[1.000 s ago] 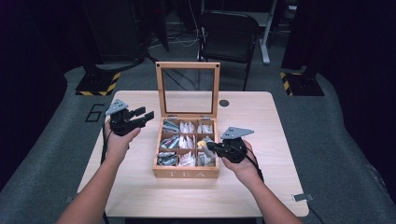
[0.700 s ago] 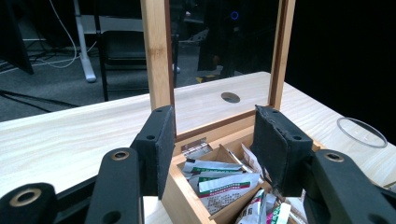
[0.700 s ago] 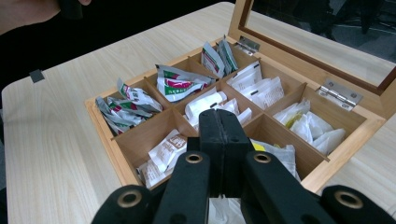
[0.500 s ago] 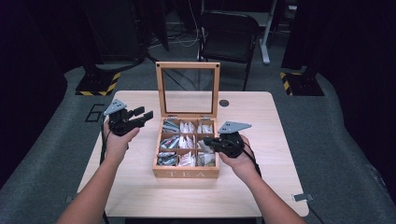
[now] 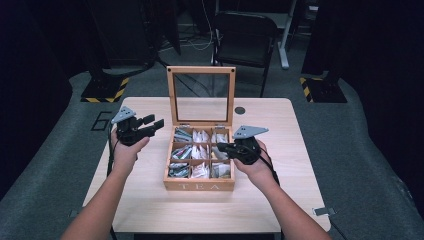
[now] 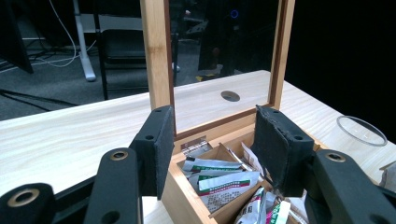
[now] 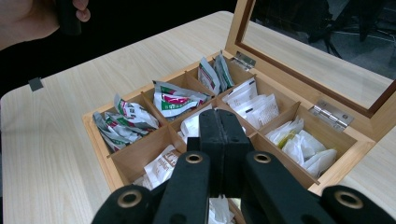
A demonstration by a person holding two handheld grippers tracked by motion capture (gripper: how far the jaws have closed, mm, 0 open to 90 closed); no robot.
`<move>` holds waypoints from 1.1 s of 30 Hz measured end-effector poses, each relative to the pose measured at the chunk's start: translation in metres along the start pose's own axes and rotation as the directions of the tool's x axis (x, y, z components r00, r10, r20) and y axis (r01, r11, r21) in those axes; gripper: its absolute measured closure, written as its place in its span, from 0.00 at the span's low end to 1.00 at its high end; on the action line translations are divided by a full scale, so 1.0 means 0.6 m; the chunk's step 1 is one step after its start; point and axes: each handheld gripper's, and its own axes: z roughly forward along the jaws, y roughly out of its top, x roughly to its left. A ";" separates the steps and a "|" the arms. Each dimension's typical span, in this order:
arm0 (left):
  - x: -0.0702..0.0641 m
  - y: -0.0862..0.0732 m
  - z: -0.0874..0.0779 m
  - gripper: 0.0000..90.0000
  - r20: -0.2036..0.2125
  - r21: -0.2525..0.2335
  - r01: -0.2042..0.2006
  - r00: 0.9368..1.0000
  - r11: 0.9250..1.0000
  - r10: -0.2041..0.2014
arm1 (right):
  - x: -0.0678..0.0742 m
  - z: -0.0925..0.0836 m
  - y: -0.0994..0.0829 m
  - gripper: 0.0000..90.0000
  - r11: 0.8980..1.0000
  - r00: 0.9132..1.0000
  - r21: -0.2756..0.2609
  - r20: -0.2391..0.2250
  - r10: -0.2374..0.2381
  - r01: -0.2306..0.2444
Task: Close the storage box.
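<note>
With the right gripper (image 7: 219, 135) pressed together and empty above the open tea box (image 5: 200, 185) mid-table, and the left gripper (image 6: 215, 149) parted beside it, closed jaws could poke the packets (image 7: 177, 100) and crumple them.

left gripper (image 5: 152, 124): jaws apart, empty | right gripper (image 5: 223, 148): jaws closed

Hidden from me: print on the tea sachets (image 5: 200, 151), too small to read. My right claw (image 7: 218, 140) covers the tea box (image 7: 336, 172) near compartments. Glass ring (image 6: 362, 130) on the tabletop (image 6: 70, 140), cut off at the frame edge.
</note>
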 end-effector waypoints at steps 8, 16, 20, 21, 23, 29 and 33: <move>0.000 -0.001 0.001 0.53 -0.001 0.004 0.002 1.000 1.000 -0.002 | -0.012 -0.007 0.011 1.00 1.000 1.000 -0.008 0.017 0.001 -0.001; 0.000 -0.001 -0.001 0.53 0.000 0.006 0.005 1.000 1.000 -0.005 | -0.028 -0.020 0.022 1.00 0.999 0.999 -0.032 0.051 0.015 -0.014; 0.001 -0.001 -0.001 0.53 -0.003 0.005 0.005 1.000 1.000 -0.005 | -0.036 -0.026 0.027 1.00 0.999 0.998 -0.029 0.067 0.018 -0.016; 0.001 -0.001 -0.001 0.53 -0.003 0.005 0.005 1.000 1.000 -0.005 | -0.036 -0.026 0.027 1.00 0.999 0.998 -0.029 0.067 0.018 -0.016; 0.001 -0.001 -0.001 0.53 -0.003 0.004 0.005 1.000 1.000 -0.005 | -0.041 -0.029 0.028 1.00 1.000 0.997 -0.030 0.077 0.009 -0.007; 0.001 -0.001 -0.001 0.53 -0.003 0.004 0.007 1.000 1.000 -0.007 | -0.057 -0.042 0.031 1.00 0.999 0.994 -0.031 0.105 0.015 -0.012; 0.001 -0.001 -0.001 0.53 -0.005 0.008 0.007 1.000 1.000 -0.006 | -0.065 -0.049 0.029 1.00 0.999 0.992 -0.032 0.122 0.030 -0.026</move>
